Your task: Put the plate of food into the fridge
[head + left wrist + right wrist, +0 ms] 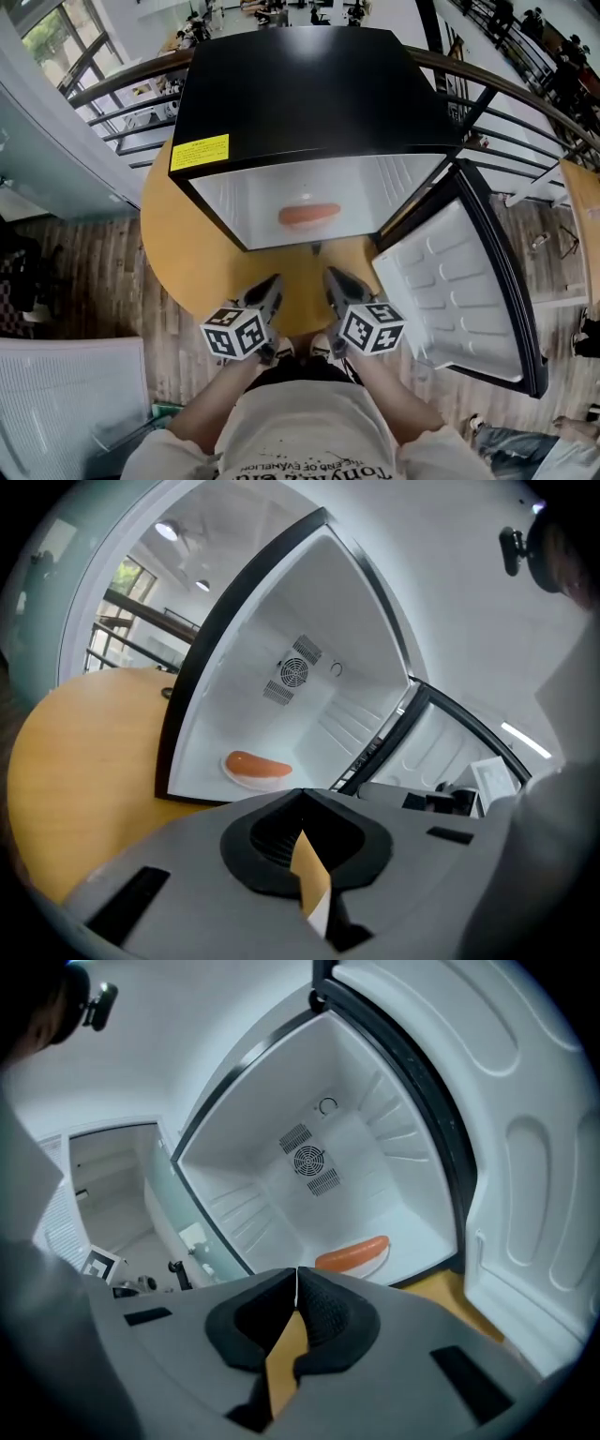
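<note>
In the head view, I am holding my left gripper (274,281) and right gripper (330,275) just in front of the fridge (309,94). Both are clenched on nothing and hanging over the round table (183,244) that the fridge is standing on. The plate of food (309,217) is sitting inside the fridge, on its floor near the front edge. The door (469,281) is standing wide open at the fridge's right. The orange sausage (310,214) is lying with its long axis across the fridge mouth, side to side.

In the left gripper view, my jaws are pressing together with only table colour showing behind them. The plate (253,772) is resting low in the fridge and the sausage is pointing across it, one end towards the door side.

In the right gripper view, my jaws are meeting too, empty. The plate (361,1262) is blending into the white fridge floor, so I am only guessing where its rim runs. I am judging it light, stiff and probably breakable, with a sausage that could roll. I would be taking it by the rim at both sides and keeping it level.
</note>
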Demonstrator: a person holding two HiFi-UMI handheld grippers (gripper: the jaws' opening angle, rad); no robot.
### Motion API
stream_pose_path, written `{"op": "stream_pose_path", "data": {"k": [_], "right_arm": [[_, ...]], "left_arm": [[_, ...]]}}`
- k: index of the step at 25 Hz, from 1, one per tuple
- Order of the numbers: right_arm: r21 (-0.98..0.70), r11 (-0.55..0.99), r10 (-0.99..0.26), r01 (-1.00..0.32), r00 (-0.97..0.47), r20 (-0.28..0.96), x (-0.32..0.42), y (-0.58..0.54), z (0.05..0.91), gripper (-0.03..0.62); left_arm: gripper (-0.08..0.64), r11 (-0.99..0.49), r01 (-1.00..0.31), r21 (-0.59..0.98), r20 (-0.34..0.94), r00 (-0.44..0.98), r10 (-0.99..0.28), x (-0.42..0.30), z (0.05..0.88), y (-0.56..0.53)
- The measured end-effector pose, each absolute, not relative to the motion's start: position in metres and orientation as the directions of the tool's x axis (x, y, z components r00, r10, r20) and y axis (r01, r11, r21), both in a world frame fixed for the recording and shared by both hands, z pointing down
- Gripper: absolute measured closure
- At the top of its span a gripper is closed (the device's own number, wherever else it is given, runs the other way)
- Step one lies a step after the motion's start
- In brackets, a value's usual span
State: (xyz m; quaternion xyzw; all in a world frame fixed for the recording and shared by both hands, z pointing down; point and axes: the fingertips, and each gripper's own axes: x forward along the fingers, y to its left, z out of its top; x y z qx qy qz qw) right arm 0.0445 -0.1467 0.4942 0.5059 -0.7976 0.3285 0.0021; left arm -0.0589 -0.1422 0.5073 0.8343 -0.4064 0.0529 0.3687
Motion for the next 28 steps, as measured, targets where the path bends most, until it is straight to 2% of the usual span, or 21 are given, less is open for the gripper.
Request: {"op": "stream_pose_path", "data": {"k": [4, 8, 28], "right_arm": [[-0.430, 0.325, -0.794, -0.843, -0.490, 0.361, 0.029, -0.112, 0.487, 0.563], [-0.411, 0.325, -0.786, -0.852, -0.485, 0.383, 0.025, -0.083, 0.491, 0.565], [-0.413, 0.326, -0.767, -0.851, -0.493, 0.410, 0.015, -0.049, 0.497, 0.566]], "left_arm": [[0.537, -0.474, -0.728, 0.495, 0.402, 0.676, -0.618, -0.068, 0.501, -0.103], [0.537, -0.511, -0.747, 0.425, 0.414, 0.663, -0.624, -0.067, 0.498, -0.075], [0.537, -0.532, -0.755, 0.383, 0.434, 0.656, -0.618, -0.057, 0.499, -0.049]]}}
